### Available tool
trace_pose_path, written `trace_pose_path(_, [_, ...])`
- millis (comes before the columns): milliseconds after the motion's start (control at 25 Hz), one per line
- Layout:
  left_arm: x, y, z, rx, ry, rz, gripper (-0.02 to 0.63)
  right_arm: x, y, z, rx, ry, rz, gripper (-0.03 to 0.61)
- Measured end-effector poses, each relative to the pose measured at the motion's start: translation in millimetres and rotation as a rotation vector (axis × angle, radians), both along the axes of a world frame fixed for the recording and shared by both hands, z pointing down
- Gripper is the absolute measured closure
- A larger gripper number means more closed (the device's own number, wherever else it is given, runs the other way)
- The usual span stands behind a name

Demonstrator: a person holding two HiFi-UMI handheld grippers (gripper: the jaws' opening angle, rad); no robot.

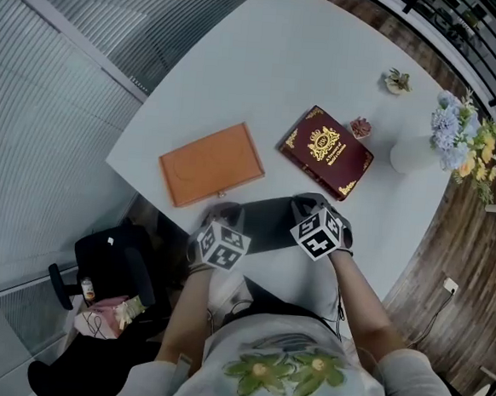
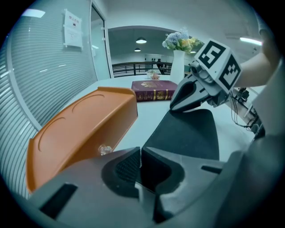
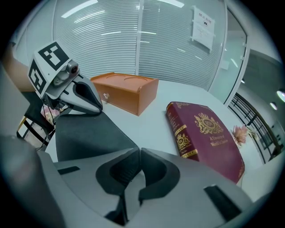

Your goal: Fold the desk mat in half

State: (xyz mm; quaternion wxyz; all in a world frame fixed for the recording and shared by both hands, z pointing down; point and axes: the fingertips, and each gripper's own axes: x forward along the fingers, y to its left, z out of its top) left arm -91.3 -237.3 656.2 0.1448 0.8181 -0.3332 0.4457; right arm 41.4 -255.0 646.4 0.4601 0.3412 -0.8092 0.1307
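A dark desk mat (image 1: 267, 223) lies at the near edge of the white table (image 1: 266, 75), stretched between my two grippers. My left gripper (image 1: 223, 211) is at the mat's left end and my right gripper (image 1: 309, 204) at its right end. In the left gripper view the jaws (image 2: 141, 151) are shut, and a corner of the mat (image 2: 189, 133) runs into them. The right gripper (image 2: 176, 106) pinches the far end. In the right gripper view the jaws (image 3: 139, 153) are shut at the mat's (image 3: 87, 133) edge, with the left gripper (image 3: 95, 109) opposite.
An orange box (image 1: 212, 163) and a maroon book (image 1: 327, 150) lie just beyond the mat. A white vase of flowers (image 1: 414, 153) and a small potted plant (image 1: 360, 127) stand at the right. A black chair (image 1: 106, 263) sits below the table's left edge.
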Motion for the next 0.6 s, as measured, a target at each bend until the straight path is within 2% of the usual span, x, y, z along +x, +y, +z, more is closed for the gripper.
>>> trace_pose_path(200, [0.6, -0.6, 8.0, -0.014, -0.010, 0.010, 0.597, 0.2, -0.9, 6.4, -0.018, -0.001, -0.007, 0.546])
trace_pose_path(360, [0.3, -2.1, 8.1, -0.032, 0.013, 0.007, 0.597, 0.5, -2.4, 6.5, -0.031, -0.026, 0.010, 0.546])
trace_pose_path(520, [-2.6, -4.6, 6.3, -0.064, 0.054, -0.049, 0.571, 3.0, -3.5, 6.8, -0.073, -0.067, 0.062, 0.539])
trace_pose_path(600, [-4.9, -6.5, 4.0, -0.077, 0.073, -0.082, 0.546, 5.8, -5.1, 5.7, -0.080, -0.073, 0.075, 0.505])
